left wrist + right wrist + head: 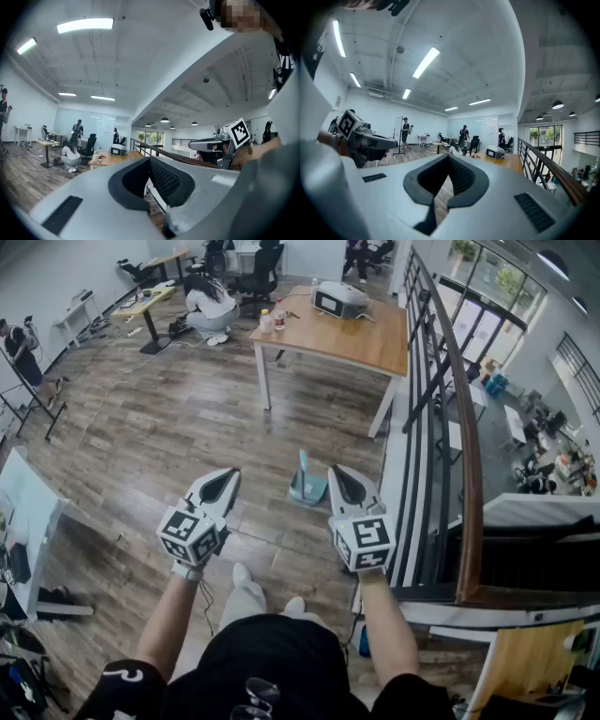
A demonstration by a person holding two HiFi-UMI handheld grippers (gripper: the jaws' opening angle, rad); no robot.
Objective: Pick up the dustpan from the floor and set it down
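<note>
Left tongs: your left gripper (223,482), held level, jaws pressed together on nothing.
Right tongs: your right gripper (341,476), level, jaws pressed together, empty.
Dustpan: teal dustpan (307,486), handle upright, on the wooden floor (169,446) just beyond both tips, nearer your right, touched by neither; close to the floor's railing (441,381) edge.
Beyond: wood-topped table (366,338).

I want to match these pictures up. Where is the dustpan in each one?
Head view: the dustpan stands on the floor near the picture's middle, below the wooden table.
Left gripper view: not in it.
Right gripper view: not in it.
Shared landmark: the wooden table, left of middle, right of middle.
</note>
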